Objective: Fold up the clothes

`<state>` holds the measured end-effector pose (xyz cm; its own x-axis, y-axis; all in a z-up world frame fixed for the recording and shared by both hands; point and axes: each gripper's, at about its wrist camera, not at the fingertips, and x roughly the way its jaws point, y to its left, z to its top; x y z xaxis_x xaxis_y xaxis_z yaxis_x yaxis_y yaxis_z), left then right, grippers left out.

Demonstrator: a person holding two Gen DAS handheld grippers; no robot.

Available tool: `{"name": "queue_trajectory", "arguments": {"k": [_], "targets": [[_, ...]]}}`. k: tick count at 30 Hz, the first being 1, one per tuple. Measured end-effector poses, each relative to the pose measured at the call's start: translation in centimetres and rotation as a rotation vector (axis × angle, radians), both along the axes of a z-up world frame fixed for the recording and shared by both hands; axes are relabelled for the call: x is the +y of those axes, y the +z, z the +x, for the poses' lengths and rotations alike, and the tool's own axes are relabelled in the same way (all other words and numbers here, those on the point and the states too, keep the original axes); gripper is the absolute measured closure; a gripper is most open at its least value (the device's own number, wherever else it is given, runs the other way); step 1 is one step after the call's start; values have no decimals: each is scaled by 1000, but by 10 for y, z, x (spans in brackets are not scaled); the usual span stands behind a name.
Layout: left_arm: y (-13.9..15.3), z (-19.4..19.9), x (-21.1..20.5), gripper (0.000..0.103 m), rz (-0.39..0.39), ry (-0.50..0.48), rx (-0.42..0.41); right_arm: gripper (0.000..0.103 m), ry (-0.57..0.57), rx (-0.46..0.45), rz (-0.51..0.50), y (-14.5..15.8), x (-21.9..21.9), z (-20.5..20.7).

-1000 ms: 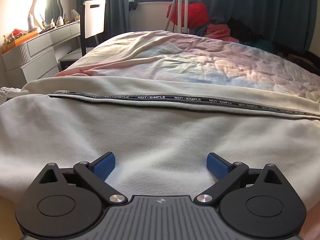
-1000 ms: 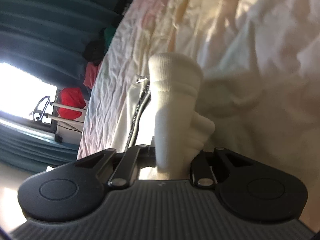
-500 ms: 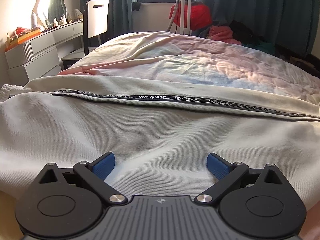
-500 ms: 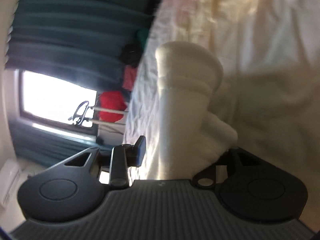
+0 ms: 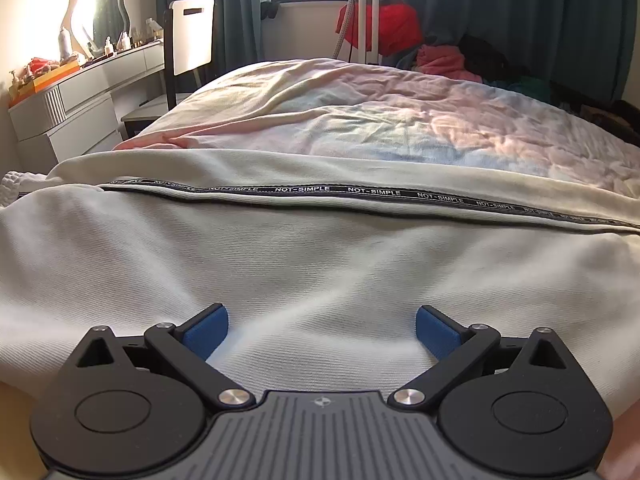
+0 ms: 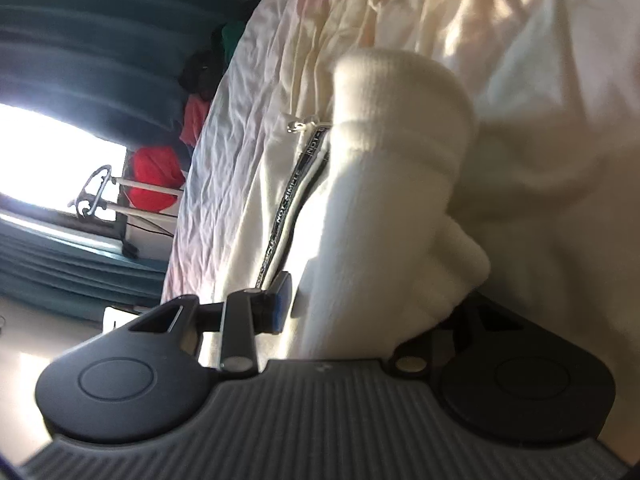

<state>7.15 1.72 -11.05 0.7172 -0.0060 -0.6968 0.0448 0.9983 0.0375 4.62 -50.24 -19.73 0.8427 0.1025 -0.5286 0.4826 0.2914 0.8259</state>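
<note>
A cream zip-up sweatshirt (image 5: 320,264) lies spread across the near end of the bed (image 5: 400,132), its zipper tape (image 5: 360,192), printed NOT-SIMPLE, running straight from side to side with a strip of the same cloth beyond it. That broad panel lies fairly flat, with only soft ripples.

The left tongs (image 5: 322,330) stand wide open, low over the cloth, blue pads (image 5: 206,332) well apart and gripping nothing.

In the right wrist view the ribbed sleeve cuff (image 6: 400,92) and the sleeve below it stand up between the right tongs (image 6: 360,304). The blue pad on one side sits just beside the cloth with a thin gap showing; the other finger is hidden behind the sleeve, so whether these tongs pinch the sleeve or merely straddle it I cannot tell. The metal zipper pull (image 6: 298,125) lies on the bed close to the cuff.

As a judgement, folding looks partway: the body is laid out, the sleeve is up off the bed rather than laid across the body, and no compact folded bundle shows. The cloth is thick, soft fleece-like knit, likely to slump and hold bulky creases.
</note>
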Motion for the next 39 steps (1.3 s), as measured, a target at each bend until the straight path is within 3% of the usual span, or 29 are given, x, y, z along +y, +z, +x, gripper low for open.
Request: {"name": "queue_trajectory", "arguments": {"k": [5,7,10,15,17,22,25,28,31,34,37,39], "targets": [[-1,-1,-3,1,21,0,6,63,18,-4,-95,14,4,-1],[-1,-1,-4,1,30,-3,7,79,22,4,-130,16,1,-3],[-1,-1,-3,1,31,-3,13,86,22,23,-188,19,1,-2],[-2,1,-6,0,61,-7,34,89,-12,-32,-273,41,8,4],[0,2,-5,0,58,-3,37,90,1,-69,-389,61,22,2],[14,2,0,1,45,2,36,90,76,-157,-816,115,87,5],[34,-3,8,2,41,25,-1,89,138,-227,-965,136,139,6],[65,-13,37,2,-90,60,-85,89,250,-325,-1113,154,203,6],[93,-22,65,1,-160,92,-190,89,427,-373,-1223,129,276,3],[101,-27,89,1,-143,159,-261,89,608,-417,-1326,104,349,1],[98,-24,109,1,-208,187,-226,90,794,-461,-1424,78,422,-1],[94,-24,120,1,-268,195,-202,89,896,-370,-1421,44,447,3]]}}
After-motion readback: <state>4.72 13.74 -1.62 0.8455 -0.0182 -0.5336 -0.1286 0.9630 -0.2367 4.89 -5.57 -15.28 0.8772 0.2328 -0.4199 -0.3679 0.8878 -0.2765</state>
